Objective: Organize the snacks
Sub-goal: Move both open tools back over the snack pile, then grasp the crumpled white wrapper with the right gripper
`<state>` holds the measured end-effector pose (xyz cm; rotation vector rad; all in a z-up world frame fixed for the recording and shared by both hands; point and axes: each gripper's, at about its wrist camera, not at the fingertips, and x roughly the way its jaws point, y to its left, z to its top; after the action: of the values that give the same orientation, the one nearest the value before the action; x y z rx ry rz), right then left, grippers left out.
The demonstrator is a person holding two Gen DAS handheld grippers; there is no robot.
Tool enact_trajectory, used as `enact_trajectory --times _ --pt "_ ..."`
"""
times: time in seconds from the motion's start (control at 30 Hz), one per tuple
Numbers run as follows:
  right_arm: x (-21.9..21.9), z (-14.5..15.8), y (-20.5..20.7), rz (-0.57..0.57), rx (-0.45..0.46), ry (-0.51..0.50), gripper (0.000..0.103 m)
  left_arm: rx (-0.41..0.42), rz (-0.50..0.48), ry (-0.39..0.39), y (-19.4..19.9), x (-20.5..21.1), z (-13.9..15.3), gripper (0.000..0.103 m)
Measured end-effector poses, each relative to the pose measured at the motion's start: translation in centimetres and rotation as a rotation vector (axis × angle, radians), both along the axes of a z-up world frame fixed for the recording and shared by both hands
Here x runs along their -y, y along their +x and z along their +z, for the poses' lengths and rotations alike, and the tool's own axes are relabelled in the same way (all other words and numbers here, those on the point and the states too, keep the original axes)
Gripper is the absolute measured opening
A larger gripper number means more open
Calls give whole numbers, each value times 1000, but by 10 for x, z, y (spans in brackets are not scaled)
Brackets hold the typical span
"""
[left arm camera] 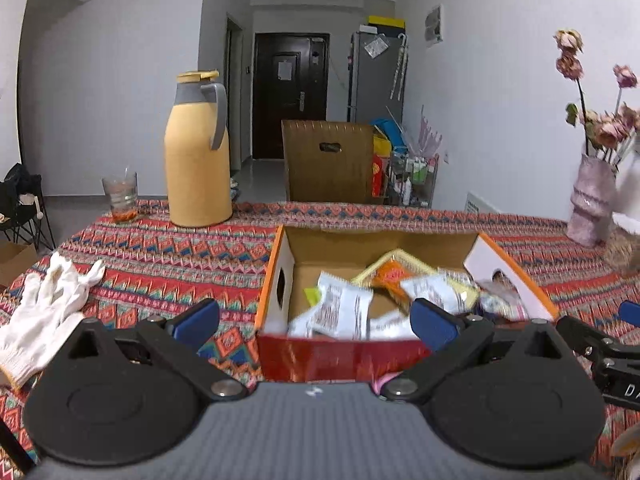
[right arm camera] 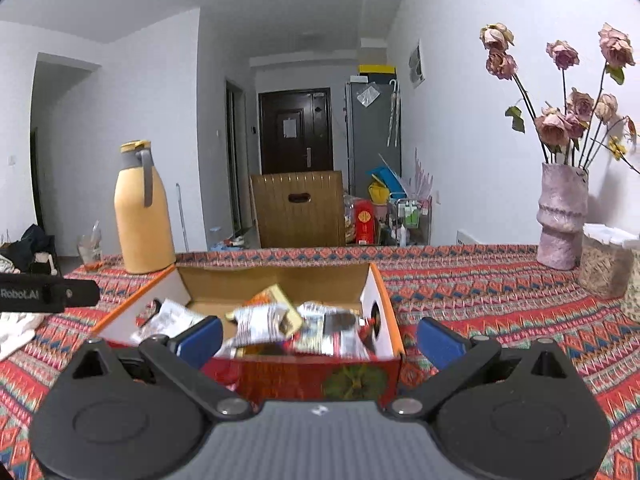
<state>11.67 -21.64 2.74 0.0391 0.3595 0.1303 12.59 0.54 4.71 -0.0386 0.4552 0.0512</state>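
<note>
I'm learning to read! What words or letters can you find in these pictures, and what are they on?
"RoboLAI": white letters on the left claw's black side, seen from the right camera.
"DA", cut off at the edge: on the right claw's black side.
Snack packets in the box: print too blurred to read.
Door paper: too small to read.

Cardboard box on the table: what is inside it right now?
The box holds a loose pile of snack packets: white printed wrappers, an orange-and-yellow pack toward the back. The near wall and top packets cover whatever lies on the bottom.
</note>
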Motion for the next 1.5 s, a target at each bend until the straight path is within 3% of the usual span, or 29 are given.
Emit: enact_trajectory --times 0.37,0.57,0.73,1.03,1.33,1.43,1.5 --pt "5 -19 -53 20 -42 5 103 -50 -43 25 -52 -5 -34 103" --pt "10 -28 -73 12 -73 25 103 -61 -14 -50 -74 -20 -47 103" --pt "9 -35 -85 13 -92 8 103 -76 -21 -42 -83 -24 -53 103" --pt "-12 -43 -76 80 -143 7 103 -94 -17 -56 -84 -25 -57 103" --pt "-61 -53 -47 172 -168 -127 103 -94 2 -56 -88 -33 -56 103" --pt "-68 -57 -40 196 -178 -144 97 -100 11 -62 -88 -37 -56 103" --pt "-69 -59 -38 199 -187 -141 83 -105 14 -68 -86 -39 -57 103"
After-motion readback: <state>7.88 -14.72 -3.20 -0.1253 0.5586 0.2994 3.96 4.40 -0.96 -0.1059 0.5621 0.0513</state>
